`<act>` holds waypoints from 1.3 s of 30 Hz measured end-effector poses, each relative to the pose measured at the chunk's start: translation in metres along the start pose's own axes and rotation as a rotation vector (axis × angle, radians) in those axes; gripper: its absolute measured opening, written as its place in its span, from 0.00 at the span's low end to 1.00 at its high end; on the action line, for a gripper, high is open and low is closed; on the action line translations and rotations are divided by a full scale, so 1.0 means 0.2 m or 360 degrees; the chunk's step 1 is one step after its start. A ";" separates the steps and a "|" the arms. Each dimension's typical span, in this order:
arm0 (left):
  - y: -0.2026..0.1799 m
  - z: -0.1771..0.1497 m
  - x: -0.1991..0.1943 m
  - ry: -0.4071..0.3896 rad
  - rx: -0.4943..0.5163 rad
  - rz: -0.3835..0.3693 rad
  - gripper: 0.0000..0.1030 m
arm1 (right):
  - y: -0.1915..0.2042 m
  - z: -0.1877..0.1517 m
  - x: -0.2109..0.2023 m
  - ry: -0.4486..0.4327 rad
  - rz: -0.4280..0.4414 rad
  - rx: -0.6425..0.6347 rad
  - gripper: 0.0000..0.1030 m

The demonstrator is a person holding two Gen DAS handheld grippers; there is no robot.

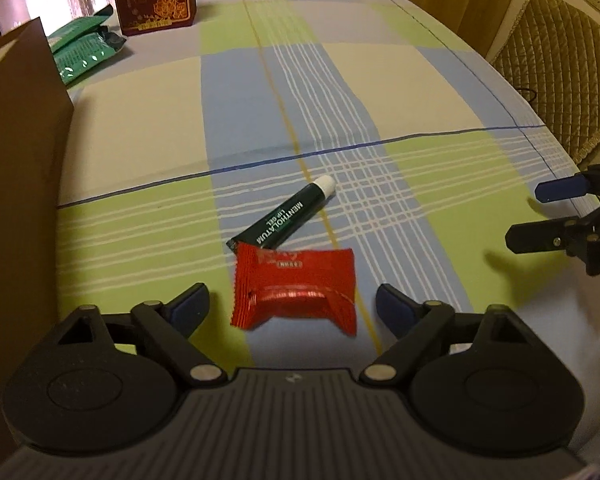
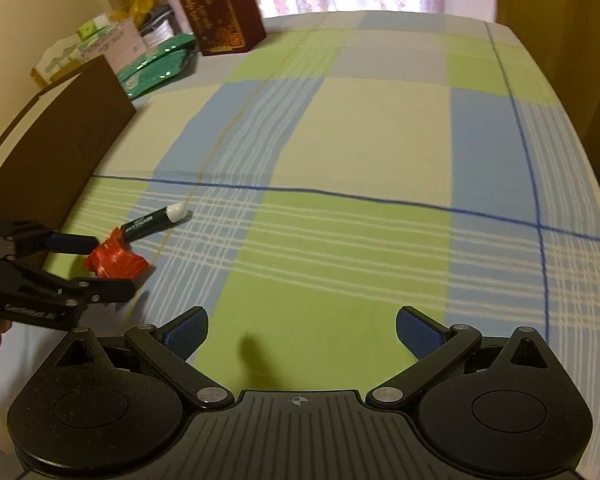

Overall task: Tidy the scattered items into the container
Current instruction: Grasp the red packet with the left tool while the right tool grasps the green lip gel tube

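A dark green lip-gel tube is seen lying flat on the checked worktop, its long axis running diagonally with the white cap pointing away and to the right and its flat tail touching a red snack packet nearer the camera. The left gripper is held with its fingers spread on either side of the packet, apart from it. The right gripper is open over bare cloth, well to the right, and a brown box stands at the left.
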State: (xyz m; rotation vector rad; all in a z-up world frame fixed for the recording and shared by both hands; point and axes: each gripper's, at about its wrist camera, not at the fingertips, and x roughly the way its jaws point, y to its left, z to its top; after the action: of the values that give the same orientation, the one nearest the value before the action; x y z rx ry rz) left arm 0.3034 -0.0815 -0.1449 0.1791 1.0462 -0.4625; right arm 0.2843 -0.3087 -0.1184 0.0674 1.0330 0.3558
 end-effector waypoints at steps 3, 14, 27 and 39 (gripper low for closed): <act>0.01 0.01 0.03 -0.0005 -0.0013 -0.0016 0.77 | 0.01 0.04 0.03 -0.0010 0.0035 -0.0059 1.00; 0.03 -0.06 -0.05 -0.0033 0.0006 -0.0070 0.44 | 0.19 0.19 0.16 -0.0093 0.0308 -0.0591 1.00; 0.08 -0.19 -0.17 0.0025 -0.0106 0.0048 0.44 | 0.50 0.35 0.49 0.0036 0.0511 -0.1209 0.54; 0.08 -0.24 -0.21 0.0023 -0.0139 0.0066 0.44 | 0.45 0.24 0.38 0.0193 0.0453 -0.1037 0.19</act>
State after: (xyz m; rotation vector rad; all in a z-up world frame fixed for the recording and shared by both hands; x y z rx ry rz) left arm 0.2544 -0.0374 -0.1338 0.1263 1.0726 -0.3777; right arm 0.3365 -0.1950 -0.1362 -0.4010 0.9847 0.9497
